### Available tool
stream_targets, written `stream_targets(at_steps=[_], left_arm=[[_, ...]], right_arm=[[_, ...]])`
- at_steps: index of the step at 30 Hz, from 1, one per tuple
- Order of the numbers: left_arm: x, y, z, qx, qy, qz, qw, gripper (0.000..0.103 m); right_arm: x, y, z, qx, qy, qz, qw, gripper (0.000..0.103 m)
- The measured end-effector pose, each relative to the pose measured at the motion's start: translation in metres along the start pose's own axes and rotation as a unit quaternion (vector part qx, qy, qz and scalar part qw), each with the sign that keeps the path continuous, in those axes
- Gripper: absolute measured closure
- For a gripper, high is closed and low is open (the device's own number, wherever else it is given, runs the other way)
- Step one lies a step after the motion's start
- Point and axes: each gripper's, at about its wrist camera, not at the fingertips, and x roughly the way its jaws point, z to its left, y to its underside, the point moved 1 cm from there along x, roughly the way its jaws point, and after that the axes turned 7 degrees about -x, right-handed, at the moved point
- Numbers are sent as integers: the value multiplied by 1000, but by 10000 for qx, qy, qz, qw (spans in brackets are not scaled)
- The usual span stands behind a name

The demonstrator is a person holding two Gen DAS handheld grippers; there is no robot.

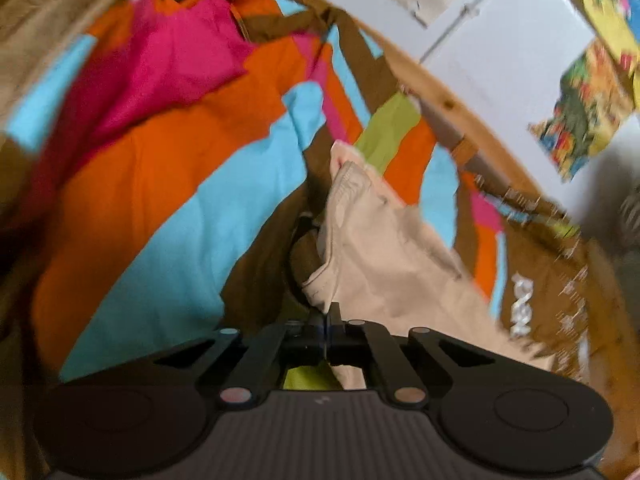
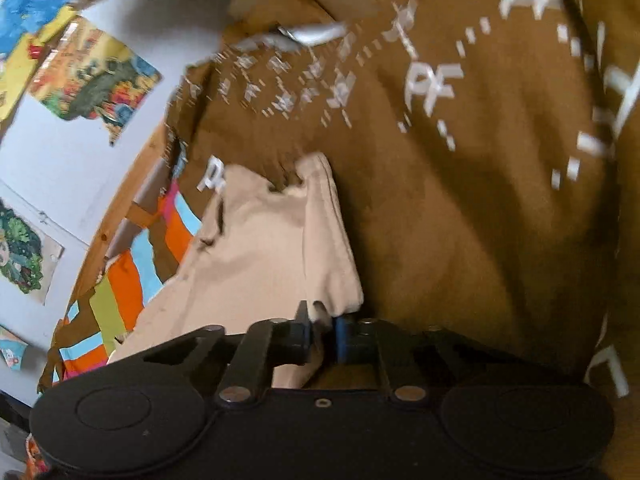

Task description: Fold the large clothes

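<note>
Left wrist view shows the left gripper with its fingers pressed together on an edge of the beige garment, which hangs ahead of it and drapes down toward a bed. Seen from the right wrist, the right gripper likewise pinches another edge of the same garment, a fold of cloth bunched between its fingers. So the garment is held up between both grippers, over the boundary between a multicoloured striped cover and a brown lettered blanket. It looks like light woven cotton: soft, limp, not slippery, with stitched seams and what may be a pocket, and it should sag wherever unsupported. Hems, corners or a waistband seem the best places to hold, since thicker seams give the fingers more to bite. The bedding underneath is rumpled and soft, so a fold laid there may not lie flat. A wooden bed frame borders the bed, and beyond it a pale floor carries colourful printed sheets. Both views are motion-blurred.
</note>
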Motion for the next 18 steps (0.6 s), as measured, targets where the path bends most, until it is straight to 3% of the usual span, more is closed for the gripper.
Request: stream_targets(at_steps=[3,6,9,12,15,18], left_arm=[[-24,3,-3,169,-32,-38,9998,103],[-31,13,7,396,-222,179,9988,102],[-17,26,25,332,-505,353,9975,102],[-9,31,35,256,-581,405,9972,101],[-14,32,27,843,-632,376,9937,100],[-21,36,14,1414,-814,439,9856,94]], right_arm=[[-20,-4,10,-319,-81,-407,9986,100],[-49,-7,16,-442,-161,-678,9966,101],[-58,-5,13,-519,-80,-486,9974,100],[-39,-3,-5,-143,133,-7,9998,98],[-28,-2,-15,58,298,184,9994,89],[-30,-2,-10,-216,379,38,9990,84]])
